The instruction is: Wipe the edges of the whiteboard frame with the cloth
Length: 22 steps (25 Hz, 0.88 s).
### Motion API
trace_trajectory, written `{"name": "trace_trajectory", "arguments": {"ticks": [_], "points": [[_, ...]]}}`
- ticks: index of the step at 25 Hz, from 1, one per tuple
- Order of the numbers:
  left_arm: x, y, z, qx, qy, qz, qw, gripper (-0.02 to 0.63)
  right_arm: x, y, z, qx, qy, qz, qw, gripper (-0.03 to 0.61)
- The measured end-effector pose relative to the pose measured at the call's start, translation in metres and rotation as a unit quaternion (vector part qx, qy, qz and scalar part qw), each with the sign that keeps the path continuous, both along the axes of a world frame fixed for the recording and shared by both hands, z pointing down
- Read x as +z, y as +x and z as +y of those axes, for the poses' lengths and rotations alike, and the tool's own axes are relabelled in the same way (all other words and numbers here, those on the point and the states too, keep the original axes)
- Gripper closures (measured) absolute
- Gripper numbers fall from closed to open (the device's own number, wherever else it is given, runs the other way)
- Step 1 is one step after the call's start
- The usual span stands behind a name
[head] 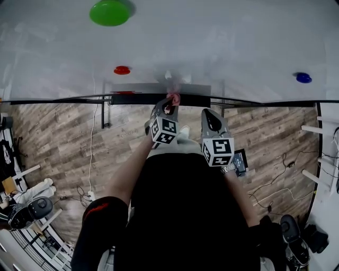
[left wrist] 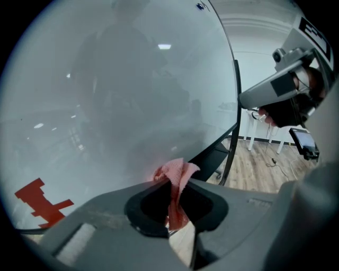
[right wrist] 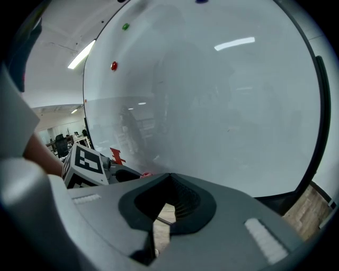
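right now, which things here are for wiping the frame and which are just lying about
For the job: pink cloth, clamped in the left gripper; black whiteboard frame.
Just there: green round magnet, small red magnet, blue magnet, empty right gripper.

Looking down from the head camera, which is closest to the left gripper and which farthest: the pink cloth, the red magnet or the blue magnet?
1. The pink cloth: pinched in the left gripper itself, at the whiteboard bottom edge.
2. The red magnet: on the board, up and to the left.
3. The blue magnet: far off to the right.
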State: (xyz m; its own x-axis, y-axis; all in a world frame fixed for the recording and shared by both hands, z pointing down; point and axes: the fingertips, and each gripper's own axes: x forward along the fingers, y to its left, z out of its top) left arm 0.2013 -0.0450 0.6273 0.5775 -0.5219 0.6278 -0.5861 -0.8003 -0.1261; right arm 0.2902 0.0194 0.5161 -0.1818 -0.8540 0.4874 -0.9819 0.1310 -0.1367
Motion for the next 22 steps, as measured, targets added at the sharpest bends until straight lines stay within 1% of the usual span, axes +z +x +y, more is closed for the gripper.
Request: {"name": "trace_trajectory", "arguments": {"ticks": [5, 9, 13, 16, 22], "points": [[0.003, -0.005, -0.002, 0.011, -0.009, 0.007, 0.9999, 0.566, -0.001, -0.007, -0.002, 0.025, -0.002, 0.008, 1.000, 0.577], [0.002, -0.007, -0.001, 0.017, -0.017, 0.011, 0.9996, 0.566, -0.010, -0.006, 0.002, 0.056, 0.009, 0.008, 0.998, 0.577], [-0.001, -0.003, 0.000, 0.021, -0.013, 0.011, 0.9996, 0.566, -0.014, 0.002, 0.010, 0.075, 0.013, 0.005, 0.997, 0.577], [-0.002, -0.003, 0.003, 0.007, -0.016, 0.008, 0.9998, 0.566, -0.015, 0.007, 0.016, 0.069, 0.011, 0.002, 0.998, 0.577], [0.002, 0.003, 0.003, -0.029, -0.016, 0.010, 0.9994, 0.566, -0.010, 0.036, 0.025, 0.037, -0.005, 0.006, 0.999, 0.577]]}}
